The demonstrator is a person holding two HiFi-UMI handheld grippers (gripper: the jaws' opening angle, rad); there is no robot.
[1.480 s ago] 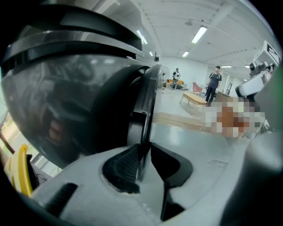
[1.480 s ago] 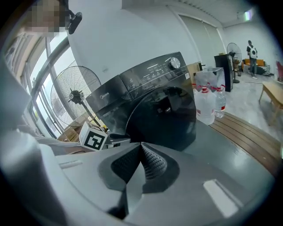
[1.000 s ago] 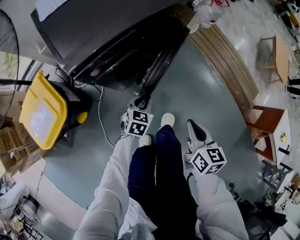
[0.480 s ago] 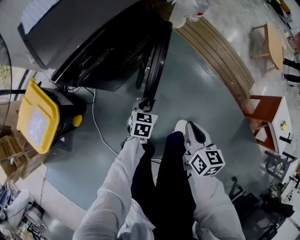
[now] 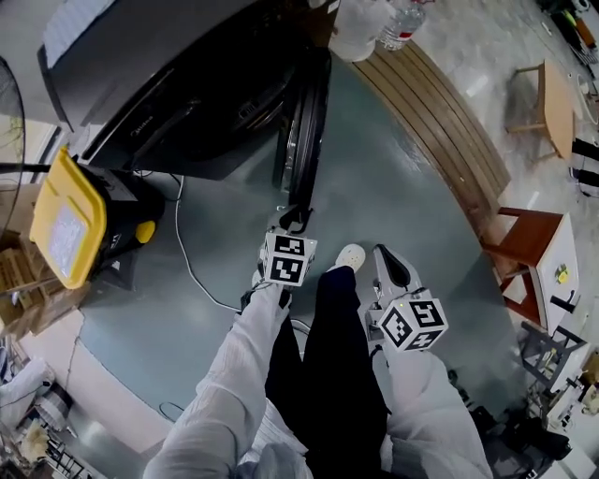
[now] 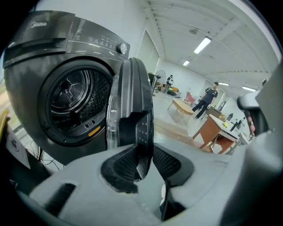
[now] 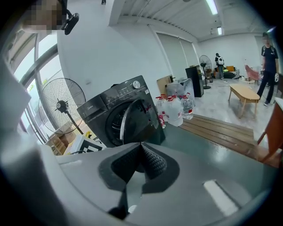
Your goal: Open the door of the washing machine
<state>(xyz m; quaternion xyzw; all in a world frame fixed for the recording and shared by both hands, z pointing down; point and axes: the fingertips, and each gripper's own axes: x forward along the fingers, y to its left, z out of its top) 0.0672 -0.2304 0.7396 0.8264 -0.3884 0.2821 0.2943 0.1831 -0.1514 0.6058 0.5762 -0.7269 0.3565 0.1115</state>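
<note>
The dark grey washing machine (image 5: 168, 84) stands at the upper left, its round door (image 5: 304, 140) swung out edge-on from the drum opening. My left gripper (image 5: 295, 217) is at the door's free edge. In the left gripper view the door's rim (image 6: 132, 101) runs down between the pads (image 6: 124, 161), which press on it from both sides; the jaws have just been opening a little with the rim still between them. The drum (image 6: 75, 99) is exposed. My right gripper (image 5: 386, 257) hangs to the right, away from the machine, its pads (image 7: 150, 161) meeting with nothing between them.
A yellow-lidded bin (image 5: 61, 224) stands left of the machine, and a white cable (image 5: 187, 253) trails over the floor. Water bottles (image 5: 360, 28) and a wooden strip (image 5: 449, 122) lie behind the door. A wooden chair (image 5: 529, 243) is at the right. A fan (image 7: 66, 106) stands by the window.
The door has swung further out from the machine with my left gripper on its edge. Both grippers have drawn back from the machine, and the person's feet have stepped back.
</note>
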